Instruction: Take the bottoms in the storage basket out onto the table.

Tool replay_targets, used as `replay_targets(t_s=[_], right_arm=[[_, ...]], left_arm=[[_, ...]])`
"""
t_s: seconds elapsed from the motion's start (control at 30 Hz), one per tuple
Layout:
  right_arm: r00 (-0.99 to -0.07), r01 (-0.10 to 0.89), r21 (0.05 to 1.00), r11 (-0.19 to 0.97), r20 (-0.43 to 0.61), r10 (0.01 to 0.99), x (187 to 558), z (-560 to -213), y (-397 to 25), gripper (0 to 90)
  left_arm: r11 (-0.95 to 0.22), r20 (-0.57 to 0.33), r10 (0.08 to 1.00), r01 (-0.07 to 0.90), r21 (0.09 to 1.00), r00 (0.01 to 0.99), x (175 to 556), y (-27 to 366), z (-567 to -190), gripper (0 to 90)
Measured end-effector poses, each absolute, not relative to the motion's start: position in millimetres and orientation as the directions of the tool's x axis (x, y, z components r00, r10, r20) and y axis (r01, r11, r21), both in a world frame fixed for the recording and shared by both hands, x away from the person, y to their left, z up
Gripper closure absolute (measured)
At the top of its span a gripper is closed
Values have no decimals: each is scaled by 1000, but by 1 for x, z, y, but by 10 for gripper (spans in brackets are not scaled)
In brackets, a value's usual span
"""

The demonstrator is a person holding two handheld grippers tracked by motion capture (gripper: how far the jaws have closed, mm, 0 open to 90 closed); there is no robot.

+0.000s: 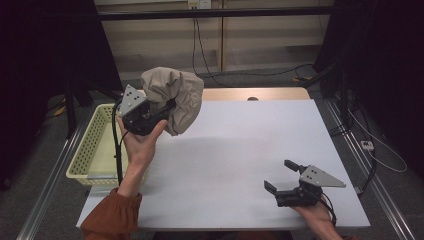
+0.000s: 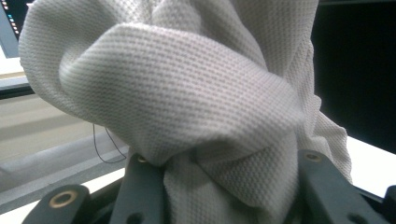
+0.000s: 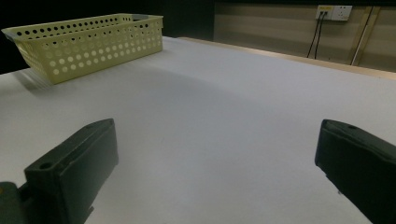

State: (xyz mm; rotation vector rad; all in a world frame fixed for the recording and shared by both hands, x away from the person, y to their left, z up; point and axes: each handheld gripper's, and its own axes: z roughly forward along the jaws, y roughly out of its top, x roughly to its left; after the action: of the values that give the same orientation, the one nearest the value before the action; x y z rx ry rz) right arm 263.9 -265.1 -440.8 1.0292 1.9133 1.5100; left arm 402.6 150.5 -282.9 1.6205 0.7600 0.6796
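High view shows a bunched beige cloth point(image 1: 172, 97) lifted clear of the counter point(image 1: 235, 150), near its far left corner and just right of the basket point(image 1: 95, 145). Its folds are pinched in the left hand-held gripper point(image 1: 167, 106), raised in the person's left hand point(image 1: 140, 140); the left gripper view has the woven cloth point(image 2: 187, 93) clamped between the closed jaws at the bottom. Well apart, near the counter's front right edge, the right hand-held gripper point(image 1: 277, 176) rests low with its jaws spread wide and nothing between them; its own view looks across the bare counter point(image 3: 210, 116) to the yellow basket point(image 3: 88, 44).
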Motion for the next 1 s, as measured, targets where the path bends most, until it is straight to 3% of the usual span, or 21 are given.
replay_targets(t_s=[1.0], right_arm=[[-594,256,961,105,71,801,264,-441,-266,0]], left_arm=[[-181,43,742,138,974,669,405,121,-295,612]])
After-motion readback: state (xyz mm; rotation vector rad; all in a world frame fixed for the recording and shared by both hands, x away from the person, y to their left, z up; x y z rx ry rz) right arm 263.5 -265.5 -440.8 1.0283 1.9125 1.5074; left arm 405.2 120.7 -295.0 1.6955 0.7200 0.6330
